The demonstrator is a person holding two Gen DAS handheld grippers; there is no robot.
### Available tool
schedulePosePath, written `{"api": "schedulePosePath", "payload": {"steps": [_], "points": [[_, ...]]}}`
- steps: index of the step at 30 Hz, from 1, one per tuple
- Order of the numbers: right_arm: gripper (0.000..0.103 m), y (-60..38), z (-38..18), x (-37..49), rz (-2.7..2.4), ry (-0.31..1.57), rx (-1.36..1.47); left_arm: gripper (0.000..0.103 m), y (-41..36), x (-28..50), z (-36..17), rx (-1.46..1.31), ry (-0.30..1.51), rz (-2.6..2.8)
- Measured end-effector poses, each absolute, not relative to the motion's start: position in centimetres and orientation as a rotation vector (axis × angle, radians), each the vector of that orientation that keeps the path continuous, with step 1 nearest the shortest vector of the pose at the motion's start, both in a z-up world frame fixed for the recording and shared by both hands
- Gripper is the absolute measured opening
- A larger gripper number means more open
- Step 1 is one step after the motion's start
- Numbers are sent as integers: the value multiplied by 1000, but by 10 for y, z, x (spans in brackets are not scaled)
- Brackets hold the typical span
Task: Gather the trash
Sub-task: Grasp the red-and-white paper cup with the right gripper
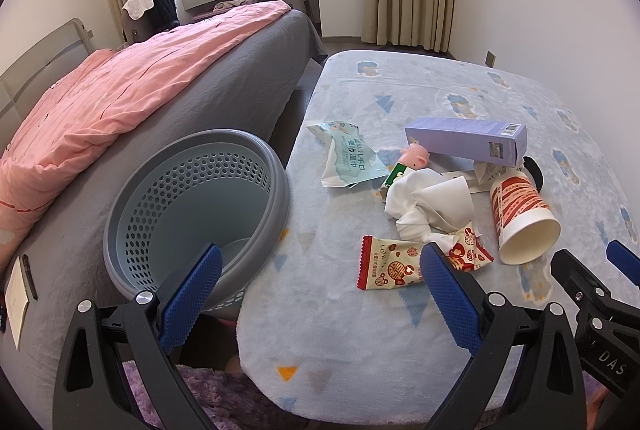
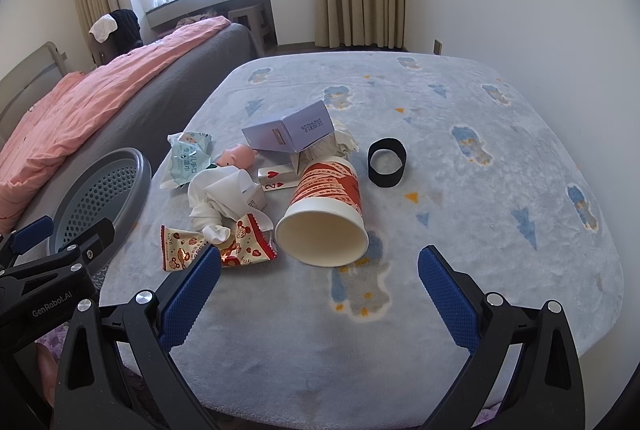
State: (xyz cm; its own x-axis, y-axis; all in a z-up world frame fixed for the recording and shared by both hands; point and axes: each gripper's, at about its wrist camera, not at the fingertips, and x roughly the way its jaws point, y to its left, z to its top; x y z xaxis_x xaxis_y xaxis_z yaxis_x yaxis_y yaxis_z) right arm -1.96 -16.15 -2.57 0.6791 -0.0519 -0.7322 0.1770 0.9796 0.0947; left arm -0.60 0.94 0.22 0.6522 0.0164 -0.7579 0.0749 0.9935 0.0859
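Trash lies on a blue-blanketed table [image 1: 360, 330]: a tipped red-and-white paper cup [image 1: 520, 218] [image 2: 326, 214], crumpled white tissue [image 1: 428, 202] [image 2: 224, 198], a red-and-cream snack wrapper [image 1: 390, 264] [image 2: 208, 246], a pale blue wet-wipe packet [image 1: 346, 156] [image 2: 188, 158] and a purple box [image 1: 468, 138] [image 2: 292, 132]. A grey perforated bin [image 1: 196, 214] [image 2: 102, 190] stands left of the table. My left gripper [image 1: 320, 294] is open and empty between bin and wrapper. My right gripper [image 2: 320, 294] is open and empty, just short of the cup's mouth.
A pink pig toy [image 1: 416, 156] [image 2: 236, 156], a playing card [image 2: 276, 179] and a black band [image 2: 387, 162] lie among the trash. A bed with a pink quilt [image 1: 120, 90] runs along the left. Curtains and a wall close the far side.
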Motion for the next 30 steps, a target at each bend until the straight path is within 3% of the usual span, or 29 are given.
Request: {"api": "schedulePosePath", "payload": {"steps": [30], "points": [[96,-177,-60,68,-249,983,195,95,39,21,-35,106,865,-16]]}}
